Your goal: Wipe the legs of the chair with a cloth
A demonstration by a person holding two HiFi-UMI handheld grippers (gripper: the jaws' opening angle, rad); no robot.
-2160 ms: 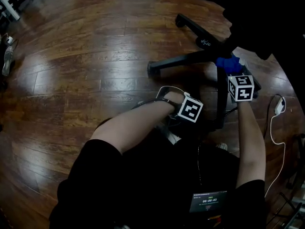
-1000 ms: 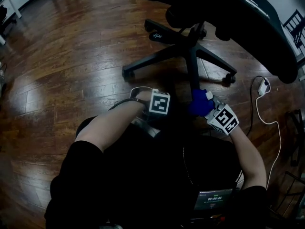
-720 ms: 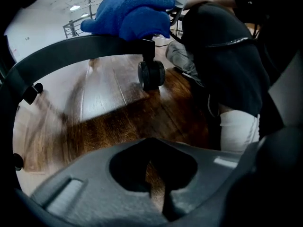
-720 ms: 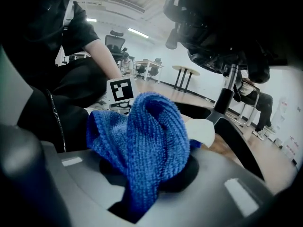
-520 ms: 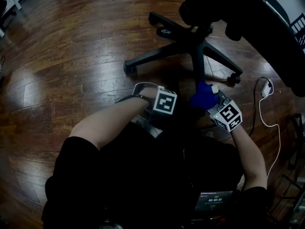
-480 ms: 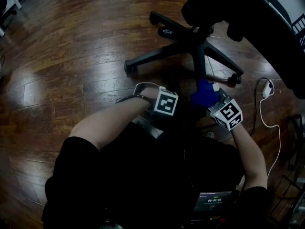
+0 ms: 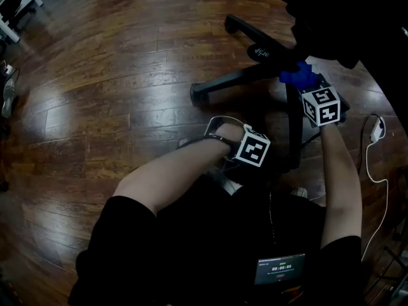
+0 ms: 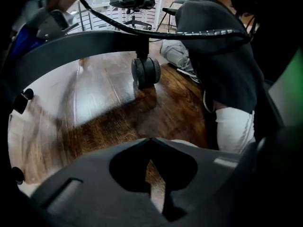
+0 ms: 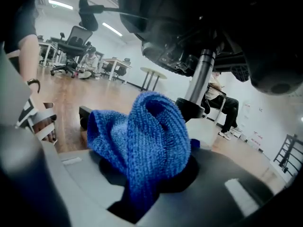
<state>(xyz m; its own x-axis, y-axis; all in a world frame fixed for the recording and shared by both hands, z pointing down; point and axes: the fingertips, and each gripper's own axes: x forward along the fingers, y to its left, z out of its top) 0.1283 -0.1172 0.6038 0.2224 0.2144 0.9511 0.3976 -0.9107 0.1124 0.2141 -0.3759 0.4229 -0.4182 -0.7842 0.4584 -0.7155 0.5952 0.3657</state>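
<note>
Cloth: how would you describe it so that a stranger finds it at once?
Find the black chair base on the wooden floor. Near where its legs meet, the right claw pinches the cloth. It is the only bright blue, knitted thing there.

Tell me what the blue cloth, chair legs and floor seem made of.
The blue cloth looks like soft knitted or microfibre textile, matte, with ribbed loops. The chair legs are black with a dull sheen: moulded plastic or painted metal, can't tell which. The floor shows glossy planks with grain, seams and reflections: wood or laminate.
</note>
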